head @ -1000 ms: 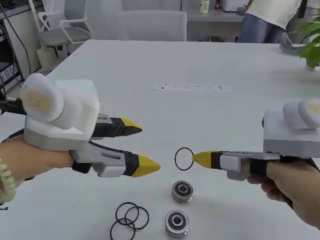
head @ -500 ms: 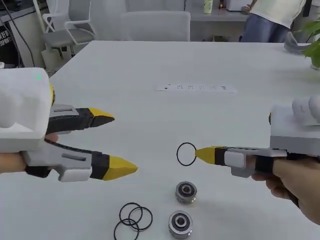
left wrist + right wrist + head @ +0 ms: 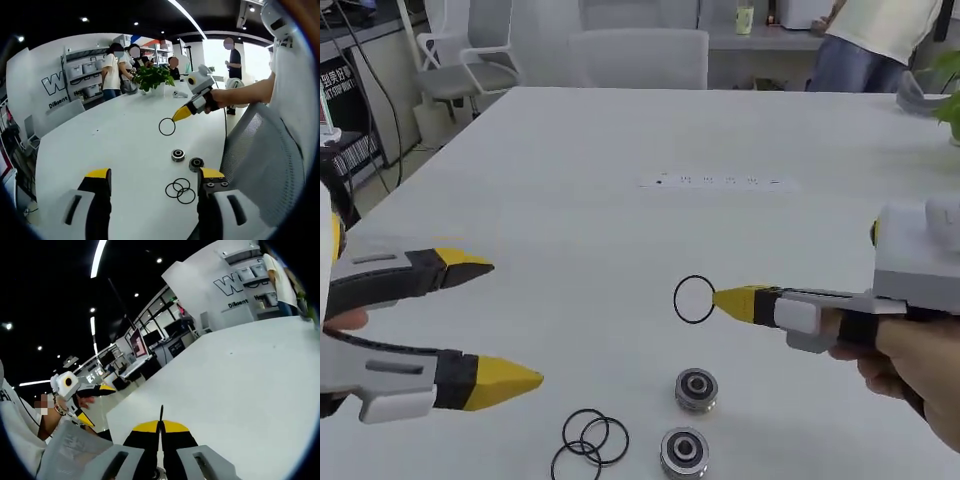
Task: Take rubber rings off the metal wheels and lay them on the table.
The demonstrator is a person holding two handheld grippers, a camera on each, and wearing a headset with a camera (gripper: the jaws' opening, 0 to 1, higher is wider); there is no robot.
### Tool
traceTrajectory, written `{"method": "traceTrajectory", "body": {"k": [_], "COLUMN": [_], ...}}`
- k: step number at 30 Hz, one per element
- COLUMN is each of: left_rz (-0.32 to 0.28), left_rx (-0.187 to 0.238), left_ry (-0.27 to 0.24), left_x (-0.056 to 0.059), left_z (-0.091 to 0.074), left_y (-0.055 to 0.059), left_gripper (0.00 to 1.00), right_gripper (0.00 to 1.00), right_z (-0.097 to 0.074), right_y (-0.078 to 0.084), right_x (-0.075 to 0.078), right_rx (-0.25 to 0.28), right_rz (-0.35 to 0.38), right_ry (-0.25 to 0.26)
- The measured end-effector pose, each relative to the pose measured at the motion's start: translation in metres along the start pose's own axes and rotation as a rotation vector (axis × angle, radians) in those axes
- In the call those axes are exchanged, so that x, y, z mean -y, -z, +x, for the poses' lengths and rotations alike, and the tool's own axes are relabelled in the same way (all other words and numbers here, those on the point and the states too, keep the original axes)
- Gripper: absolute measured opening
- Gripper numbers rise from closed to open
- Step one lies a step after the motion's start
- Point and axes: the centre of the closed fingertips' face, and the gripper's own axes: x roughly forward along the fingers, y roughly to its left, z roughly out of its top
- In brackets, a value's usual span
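My right gripper point(image 3: 720, 298) is shut on a thin black rubber ring point(image 3: 675, 300) and holds it upright above the white table point(image 3: 570, 180). In the left gripper view the right gripper point(image 3: 181, 114) and its ring point(image 3: 159, 126) sit past the wheels. Two metal wheels point(image 3: 696, 389) point(image 3: 683, 450) lie flat on the table below it, also seen from the left as wheels point(image 3: 178, 154) point(image 3: 196, 163). Three loose rings point(image 3: 588, 440) point(image 3: 180, 190) overlap just left of the wheels. My left gripper point(image 3: 510, 322) point(image 3: 155, 173) is wide open and holds nothing, well left of the ring.
A white power strip point(image 3: 720, 181) lies mid-table beyond the ring. Office chairs point(image 3: 640, 55) stand at the far edge, a person point(image 3: 865, 40) stands behind them at the right, and a green plant point(image 3: 945, 80) sits on the far right corner.
My left gripper has drawn back to the left and lower, away from the ring, with its jaws spread wider. The right gripper still holds the ring in about the same spot.
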Motion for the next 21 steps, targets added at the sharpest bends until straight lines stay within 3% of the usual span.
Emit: {"method": "traceTrajectory", "body": {"k": [6, 11, 14, 21], "left_rz": [-0.06, -0.11, -0.13, -0.157], "left_rx": [-0.019, -0.012, -0.031, -0.04], "left_ry": [-0.011, -0.019, -0.004, 0.0], "left_x": [0.008, 0.013, 0.021, 0.027], "left_z": [-0.002, -0.003, 0.0, 0.0], "left_y": [0.022, 0.032, 0.042, 0.05], "left_gripper": [0.69, 0.71, 0.71, 0.72], "right_gripper": [0.0, 0.0, 0.0, 0.0], "right_z": [0.001, 0.002, 0.002, 0.003], "right_y": [-0.001, -0.003, -0.003, -0.004], "right_x": [-0.006, -0.011, -0.015, -0.021], "right_rx": [-0.002, 0.003, 0.002, 0.004], "right_rz": [-0.014, -0.021, -0.029, -0.034], "right_ry": [-0.017, -0.033, -0.04, -0.057]}}
